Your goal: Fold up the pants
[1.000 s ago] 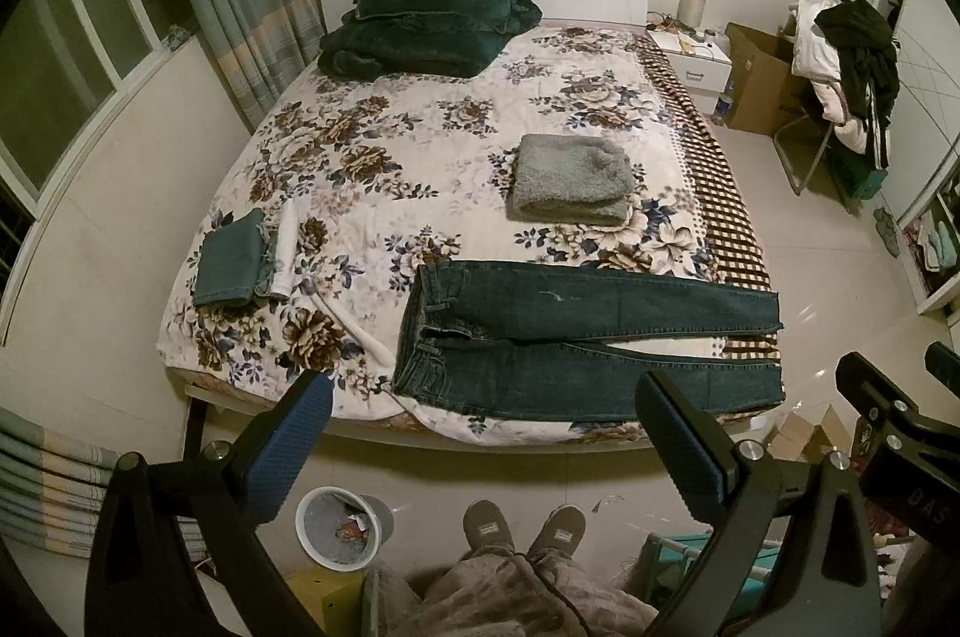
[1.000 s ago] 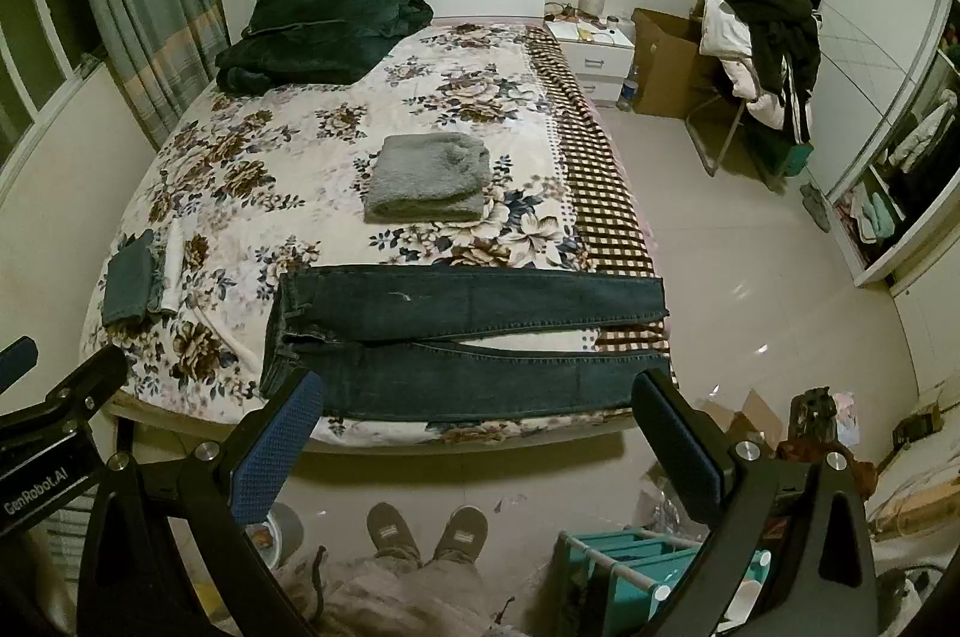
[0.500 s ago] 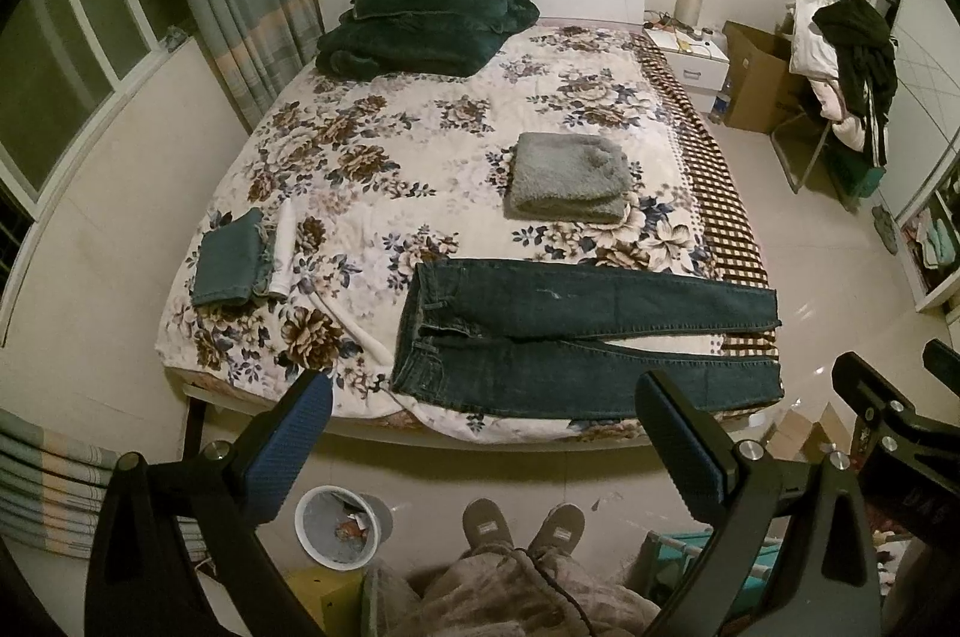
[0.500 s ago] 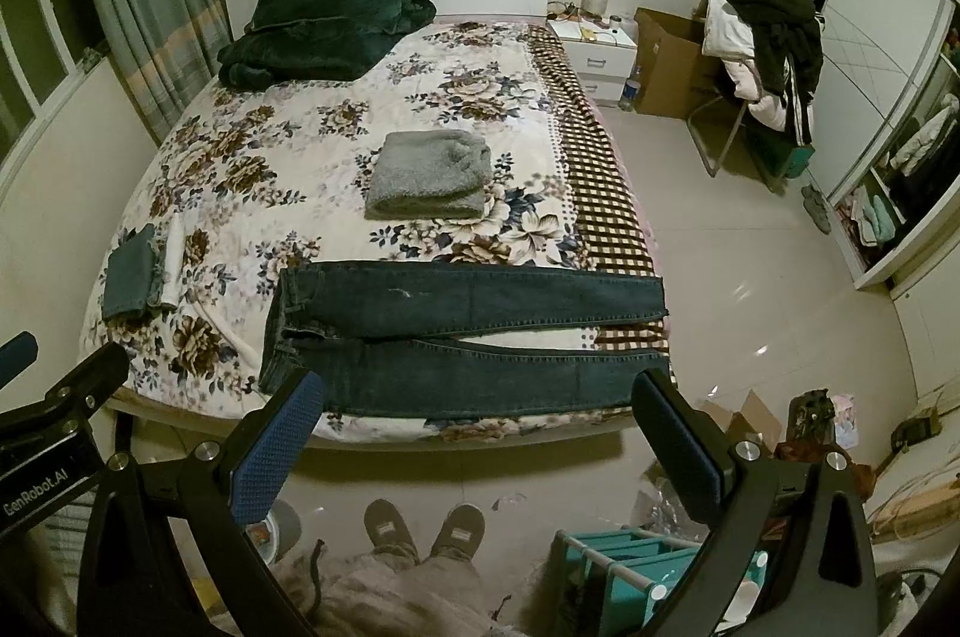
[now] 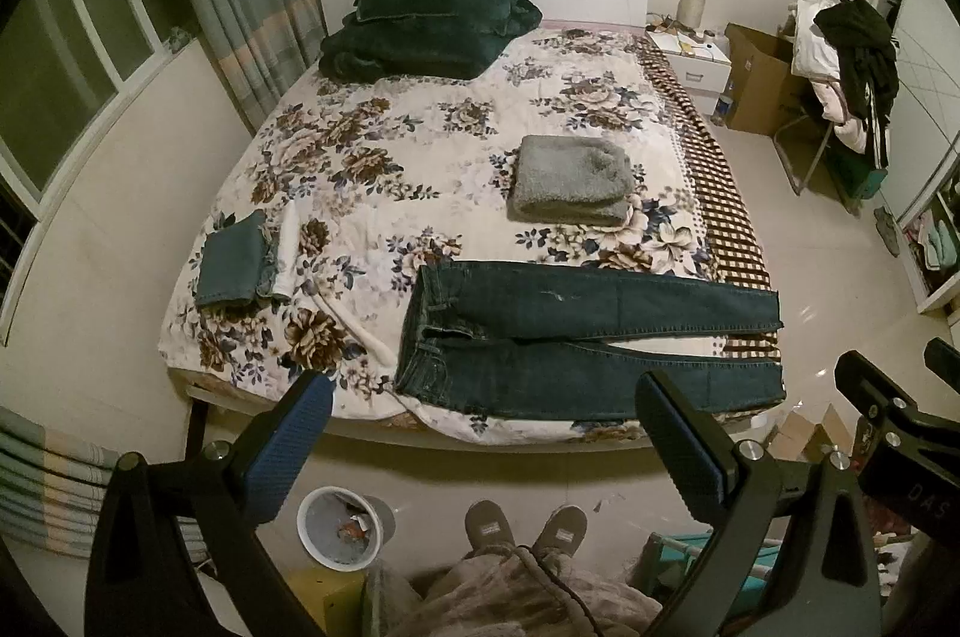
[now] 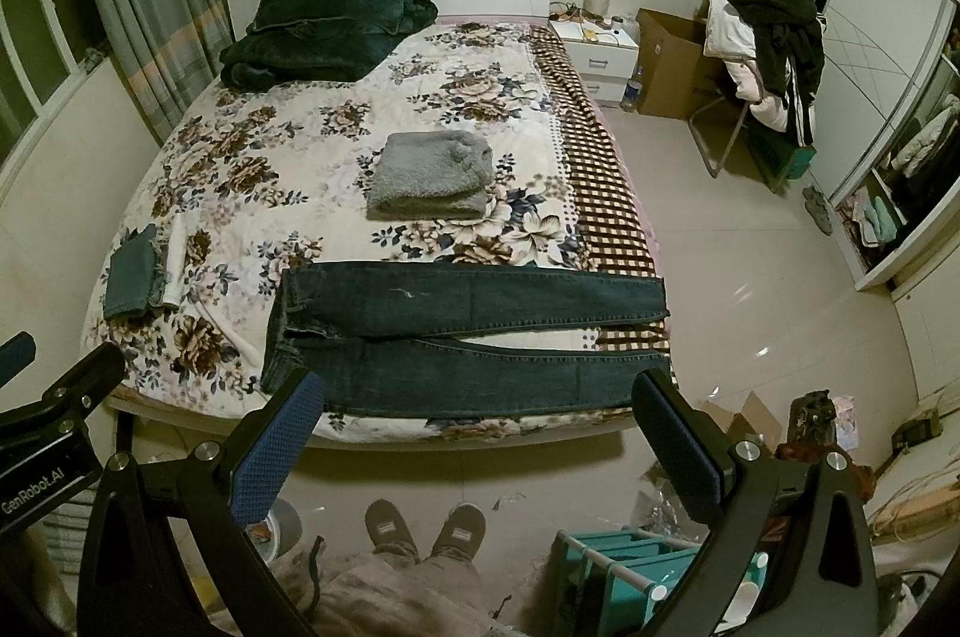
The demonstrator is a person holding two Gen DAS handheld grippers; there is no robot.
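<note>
Dark blue jeans [image 5: 576, 337] lie flat across the near end of the floral bed [image 5: 420, 144], waist to the left, both legs stretched to the right; they also show in the right wrist view [image 6: 456, 337]. My left gripper [image 5: 480, 439] is open and empty, held above the floor in front of the bed's near edge. My right gripper [image 6: 474, 433] is open and empty too, at about the same height and distance. Neither touches the jeans.
A folded grey towel [image 5: 570, 181] lies mid-bed, a folded denim piece [image 5: 234, 265] at the left edge, a dark green blanket [image 5: 420, 18] by the headboard. A white bin [image 5: 345, 526] and my slippered feet [image 5: 522, 523] are on the floor below. A teal rack [image 6: 630, 571] stands at lower right.
Both views have shifted only slightly; the jeans and both open grippers stay as they were.
</note>
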